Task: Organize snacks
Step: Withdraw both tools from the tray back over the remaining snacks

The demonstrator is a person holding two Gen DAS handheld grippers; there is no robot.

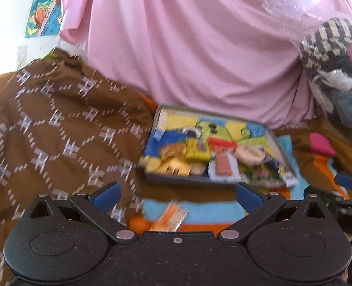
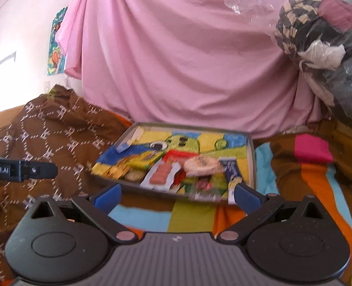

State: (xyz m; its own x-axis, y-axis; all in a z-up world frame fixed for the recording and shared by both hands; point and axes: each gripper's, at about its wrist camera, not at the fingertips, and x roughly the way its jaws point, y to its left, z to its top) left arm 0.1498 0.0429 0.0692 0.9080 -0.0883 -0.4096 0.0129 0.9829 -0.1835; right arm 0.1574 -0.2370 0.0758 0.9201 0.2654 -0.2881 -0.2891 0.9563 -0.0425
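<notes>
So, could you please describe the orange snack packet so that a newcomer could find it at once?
Start at the shallow tray of snacks in front of the pink sheet. Come nearer, onto the striped cloth. The orange packet lies there alone, between the open left gripper fingers, the only snack outside the tray.

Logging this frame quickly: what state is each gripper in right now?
Left gripper: open, fingers spread wide, holding nothing.
Right gripper: open, fingers spread wide, holding nothing.
</notes>
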